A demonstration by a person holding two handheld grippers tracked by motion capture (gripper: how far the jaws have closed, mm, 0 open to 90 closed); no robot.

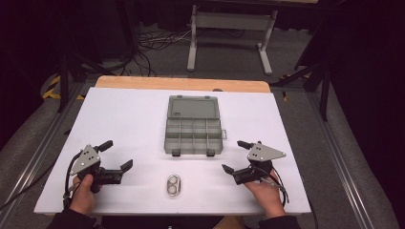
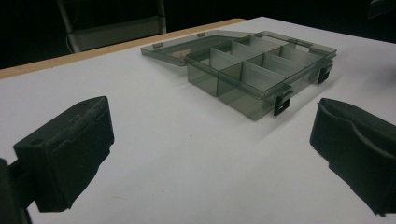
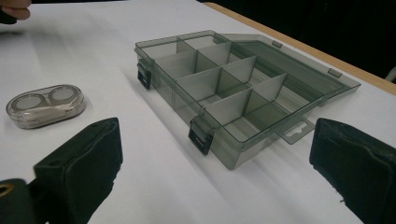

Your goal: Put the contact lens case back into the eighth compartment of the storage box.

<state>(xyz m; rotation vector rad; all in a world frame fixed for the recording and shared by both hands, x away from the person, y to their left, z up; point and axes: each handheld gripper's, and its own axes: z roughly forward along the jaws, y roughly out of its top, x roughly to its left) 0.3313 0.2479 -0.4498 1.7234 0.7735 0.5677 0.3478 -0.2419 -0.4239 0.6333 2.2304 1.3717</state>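
Both the left gripper (image 1: 116, 155) and the right gripper (image 1: 235, 156) rest with jaws wide and empty, flanking the open organizer box (image 1: 194, 130) and the small clear case (image 1: 174, 185) lying near the table's (image 1: 119, 119) front edge.

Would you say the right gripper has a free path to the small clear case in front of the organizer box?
Probably yes: the right gripper is open, and bare table lies between it and the clear case.

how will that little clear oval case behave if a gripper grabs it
The clear oval case looks like smooth, glossy plastic, so it may slip between pads. It seems small and probably light, likely sliding on the white table if nudged. Lying flat and low, it should not tip.
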